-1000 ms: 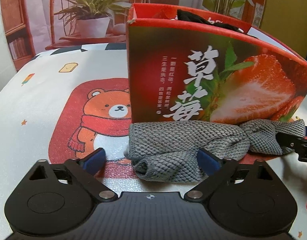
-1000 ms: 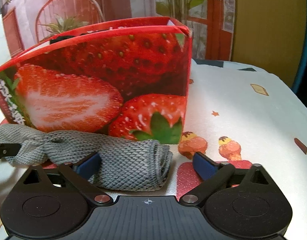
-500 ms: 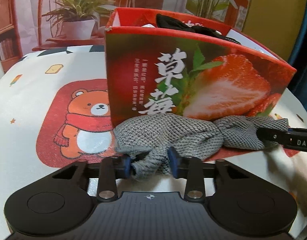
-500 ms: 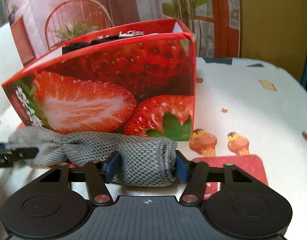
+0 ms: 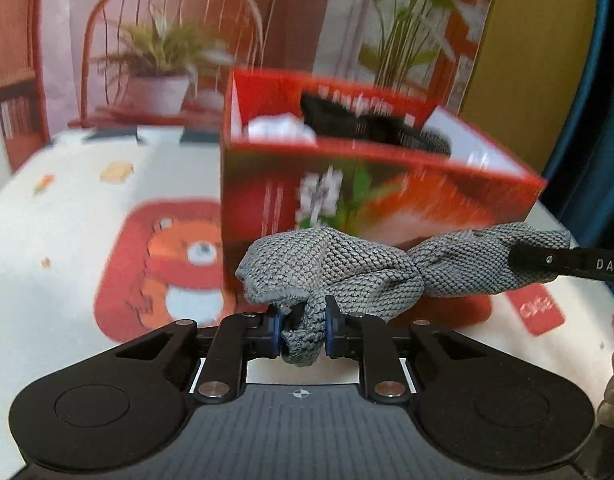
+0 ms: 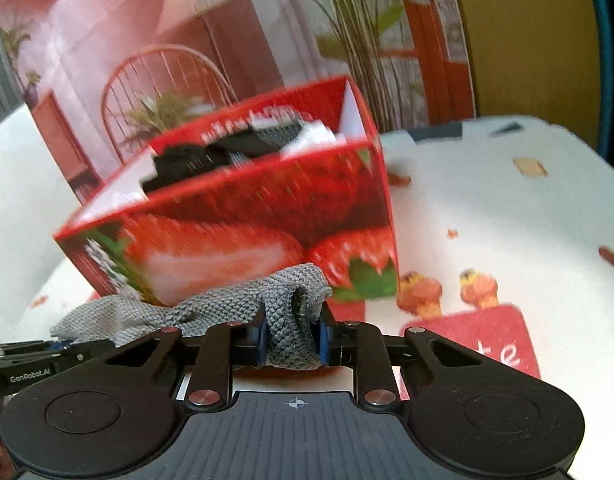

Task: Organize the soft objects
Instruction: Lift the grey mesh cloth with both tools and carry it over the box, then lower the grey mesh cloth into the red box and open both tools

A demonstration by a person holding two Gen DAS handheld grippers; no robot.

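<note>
So both sets of jaws have just been closing on the grey knit cloth [image 5: 347, 268]: left gripper [image 5: 303, 330] pinches one end, right gripper [image 6: 292, 338] the other. It's now lifted off the tablecloth [image 5: 67, 240], hanging before the strawberry box [image 6: 235, 216], probably headed inside

Grey knitted cloth [image 5: 347, 268], coarse mesh weave, bunched and twisted at the middle, stretched sideways just in front of red strawberry-print box [image 5: 387, 196]. Clear of the table, 2 ends pinched. Open-topped box upright, holding black fabric [image 5: 359, 120] and white fabric [image 5: 279, 130].
</note>
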